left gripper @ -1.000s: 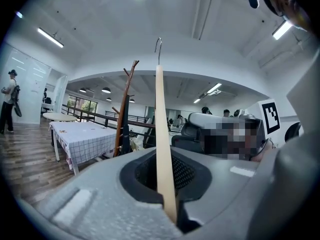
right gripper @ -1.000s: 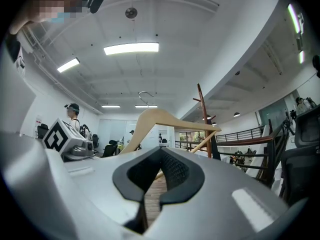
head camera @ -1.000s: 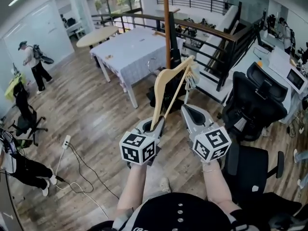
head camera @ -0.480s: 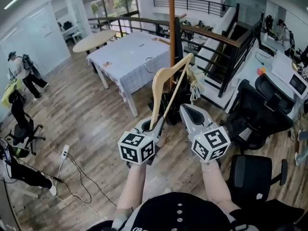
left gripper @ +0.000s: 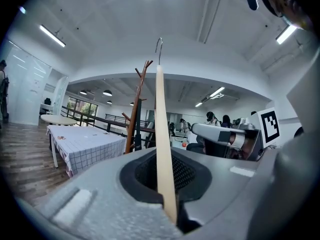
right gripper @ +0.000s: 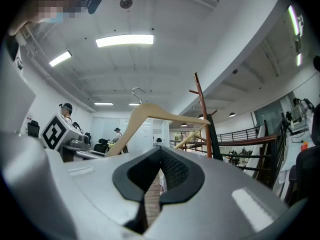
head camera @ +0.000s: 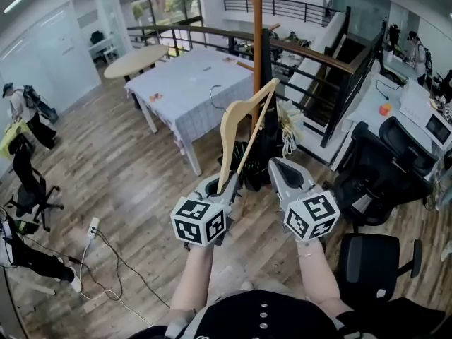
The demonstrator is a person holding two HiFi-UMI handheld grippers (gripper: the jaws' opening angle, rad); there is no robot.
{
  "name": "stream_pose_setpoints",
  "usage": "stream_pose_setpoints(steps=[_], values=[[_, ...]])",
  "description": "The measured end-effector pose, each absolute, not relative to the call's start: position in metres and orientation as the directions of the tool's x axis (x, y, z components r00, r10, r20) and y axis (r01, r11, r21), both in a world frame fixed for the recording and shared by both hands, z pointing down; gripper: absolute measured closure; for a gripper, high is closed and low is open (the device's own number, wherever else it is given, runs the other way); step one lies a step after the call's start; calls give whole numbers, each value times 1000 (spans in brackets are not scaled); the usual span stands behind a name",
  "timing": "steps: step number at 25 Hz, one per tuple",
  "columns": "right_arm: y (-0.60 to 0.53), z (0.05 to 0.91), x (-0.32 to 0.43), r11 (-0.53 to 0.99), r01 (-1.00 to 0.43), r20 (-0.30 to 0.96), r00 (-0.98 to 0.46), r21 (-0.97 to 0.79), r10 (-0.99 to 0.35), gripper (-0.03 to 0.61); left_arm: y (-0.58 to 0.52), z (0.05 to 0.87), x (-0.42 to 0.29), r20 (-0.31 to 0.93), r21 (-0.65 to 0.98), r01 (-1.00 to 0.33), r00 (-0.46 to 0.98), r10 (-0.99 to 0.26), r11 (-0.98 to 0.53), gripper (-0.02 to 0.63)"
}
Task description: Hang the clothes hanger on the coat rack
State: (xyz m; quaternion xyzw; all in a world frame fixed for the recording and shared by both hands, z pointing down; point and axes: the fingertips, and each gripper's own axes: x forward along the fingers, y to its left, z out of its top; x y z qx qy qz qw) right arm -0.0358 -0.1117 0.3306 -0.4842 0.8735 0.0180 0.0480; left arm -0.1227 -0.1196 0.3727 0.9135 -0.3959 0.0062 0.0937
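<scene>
Hanger (head camera: 224, 140) of pale wood stands up out of the left gripper (head camera: 215, 193), whose jaws are clamped on the tip of one arm; its metal hook (head camera: 214, 90) points to the far left and rests on nothing

At the far left a person (head camera: 21, 111) stands on the wood floor (head camera: 127, 161), with a black chair (head camera: 25, 179) nearer and a white power strip (head camera: 92, 226) with its cable on the boards. Farther in, a round table (head camera: 138, 51) sits behind a long table (head camera: 191, 76) covered in a checked cloth.

In the left gripper view the hanger (left gripper: 161, 149) is seen edge-on between the pads, rising straight up, with the brown coat rack (left gripper: 136, 109) just to its left and farther off. From the head view the coat rack (head camera: 258, 34) is a tall pole beyond the hanger, and the hanger's far arm crosses in front of it.

Just right of the left gripper, the right gripper (head camera: 281, 168) is held level beside it. Its jaws are together with nothing in them. In its own view the hanger (right gripper: 150, 111) shows side-on to the left and the coat rack (right gripper: 202, 114) stands to the right, apart from the hanger.

Right of the rack a dark railing (head camera: 318, 51) runs along a stairwell. At the near right are two black office chairs (head camera: 374, 175), and a white desk (head camera: 417, 111) lies at the far right
</scene>
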Motion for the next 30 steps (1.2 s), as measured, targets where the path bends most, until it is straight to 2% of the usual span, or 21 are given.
stream_pose_setpoints(steps=[4, 12, 16, 30], values=[[-113, 337, -36, 531, -847, -93, -527, -19, -845, 578, -120, 364, -123, 50, 159, -719, 691, -722, -677, 609], [-145, 334, -32, 541, -841, -113, -537, -6, -836, 578, -155, 366, -123, 55, 149, -745, 662, -747, -650, 609], [-173, 334, -28, 547, -837, -117, -543, -4, -831, 578, -186, 366, -123, 66, 140, -770, 635, -770, -622, 609], [-297, 299, -7, 589, -808, -194, -581, 21, -790, 578, -302, 321, -118, -26, 82, -819, 567, -823, -568, 609]])
